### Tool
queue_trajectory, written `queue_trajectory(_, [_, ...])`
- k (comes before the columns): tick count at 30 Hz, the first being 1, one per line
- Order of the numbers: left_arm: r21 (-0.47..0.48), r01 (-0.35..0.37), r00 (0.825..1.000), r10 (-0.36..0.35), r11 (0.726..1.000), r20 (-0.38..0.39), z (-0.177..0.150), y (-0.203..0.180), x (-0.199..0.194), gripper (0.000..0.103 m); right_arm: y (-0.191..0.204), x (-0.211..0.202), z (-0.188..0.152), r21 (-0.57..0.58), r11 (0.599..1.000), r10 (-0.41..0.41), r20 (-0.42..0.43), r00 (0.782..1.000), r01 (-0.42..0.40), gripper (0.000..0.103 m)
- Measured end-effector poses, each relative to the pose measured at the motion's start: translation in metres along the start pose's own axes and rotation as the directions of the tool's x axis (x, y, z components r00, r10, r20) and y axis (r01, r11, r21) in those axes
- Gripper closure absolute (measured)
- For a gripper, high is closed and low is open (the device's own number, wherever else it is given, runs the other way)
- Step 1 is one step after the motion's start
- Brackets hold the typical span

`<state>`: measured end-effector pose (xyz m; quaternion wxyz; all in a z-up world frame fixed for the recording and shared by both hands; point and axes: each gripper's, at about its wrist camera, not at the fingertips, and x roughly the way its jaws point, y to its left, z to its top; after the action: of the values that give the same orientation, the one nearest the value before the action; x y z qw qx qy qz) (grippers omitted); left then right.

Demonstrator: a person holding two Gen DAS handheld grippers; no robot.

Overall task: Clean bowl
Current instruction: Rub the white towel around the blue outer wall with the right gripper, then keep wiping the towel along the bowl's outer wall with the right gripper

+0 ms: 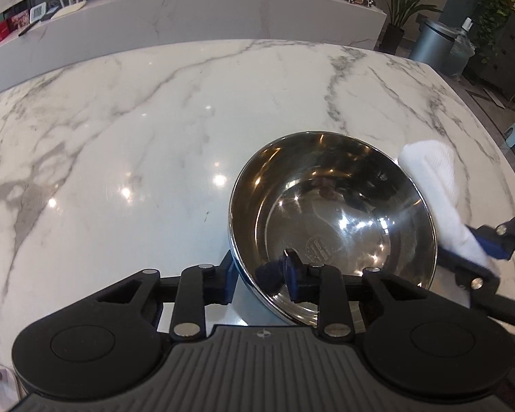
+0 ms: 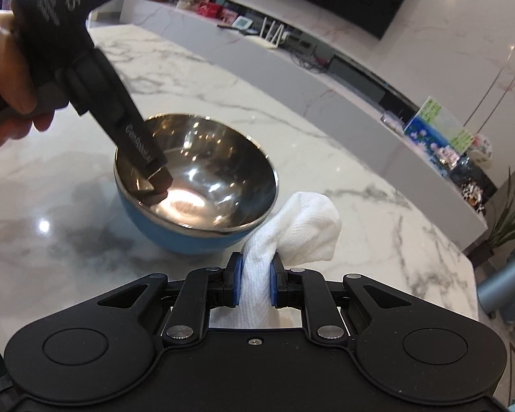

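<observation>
Here, on a white marble table (image 1: pixel 120 120), the left gripper (image 1: pixel 261 271) straddles the near wall of a bowl (image 1: pixel 329 213), one blue pad outside the rim and one inside. The jaws stand close about the wall, though whether they truly pinch it cannot be told from either view. The bowl sits just ahead of this gripper and slightly to its right; its inside is polished steel and looks empty, and its outside is blue. The hold seems meant to steady the bowl so that it will not slide or spin while it is wiped. Further right, the right gripper (image 2: pixel 254 283) is clamped on a wad of white paper towel (image 2: pixel 298 230), which bulges forward past its pads. From this gripper the bowl (image 2: pixel 195 185) lies ahead and to the left, and the towel is just beside the bowl's rim, perhaps brushing the outer wall. The towel has not yet gone inside, so the wiping probably remains to be done.
</observation>
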<state>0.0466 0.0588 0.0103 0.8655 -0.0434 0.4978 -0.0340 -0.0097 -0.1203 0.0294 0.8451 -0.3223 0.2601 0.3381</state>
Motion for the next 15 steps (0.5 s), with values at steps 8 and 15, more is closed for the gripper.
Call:
queue_trajectory(8, [0.008, 0.003, 1.000, -0.003, 1.000, 0.014, 0.001, -0.003, 0.002, 0.077, 0.011, 0.007, -0.002, -0.052, 0.998, 0.034, -0.052, 0.998, -0.036, 0.089])
queue_trajectory(15, [0.026, 0.032, 0.999, -0.032, 0.999, 0.014, 0.001, -0.008, 0.003, 0.077, 0.019, 0.016, -0.007, -0.066, 0.995, 0.063, -0.129, 0.990, -0.072, 0.089])
